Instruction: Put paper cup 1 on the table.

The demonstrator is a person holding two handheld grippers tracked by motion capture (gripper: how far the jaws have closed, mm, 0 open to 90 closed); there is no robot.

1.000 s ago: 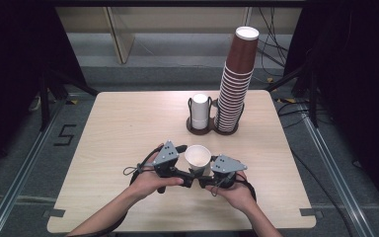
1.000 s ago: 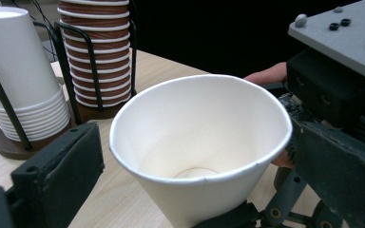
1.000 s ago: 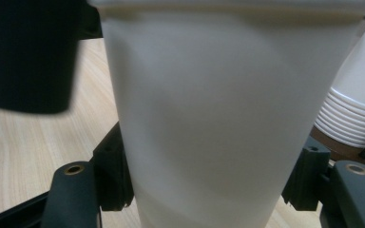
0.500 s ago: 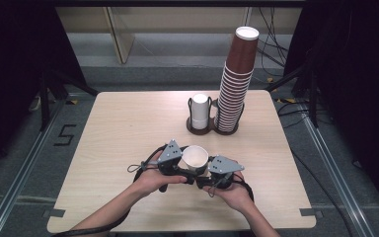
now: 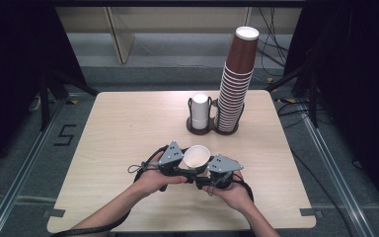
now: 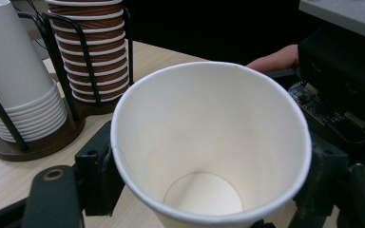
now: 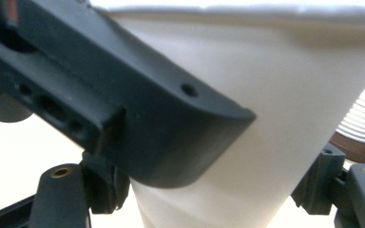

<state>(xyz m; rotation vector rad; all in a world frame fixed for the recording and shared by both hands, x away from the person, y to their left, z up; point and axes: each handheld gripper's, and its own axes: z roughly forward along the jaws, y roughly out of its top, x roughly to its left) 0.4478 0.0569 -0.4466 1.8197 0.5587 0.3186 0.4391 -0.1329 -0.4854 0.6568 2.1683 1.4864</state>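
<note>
A white paper cup [image 5: 196, 157] is held just above the near part of the table, mouth up and tilted toward me, between the two grippers. My left gripper [image 5: 187, 165] has just been closing its jaws, and in the left gripper view its pads press both sides of the cup [image 6: 209, 156]; the left gripper [image 6: 204, 190] is shut on it. My right gripper [image 5: 205, 173] has just been opening. In the right gripper view the cup's lower wall [image 7: 247, 118] stands between the right gripper [image 7: 209, 194] jaws with small gaps either side. A left jaw crosses in front.
A tall stack of brown cups [image 5: 234, 79] and a short stack of white cups [image 5: 201, 111] stand in a wire holder at the back of the wooden table [image 5: 128, 123]. Both hands sit near the table's front edge.
The left gripper has drawn in against the cup's side. The cup and both hands have stayed where they were.
</note>
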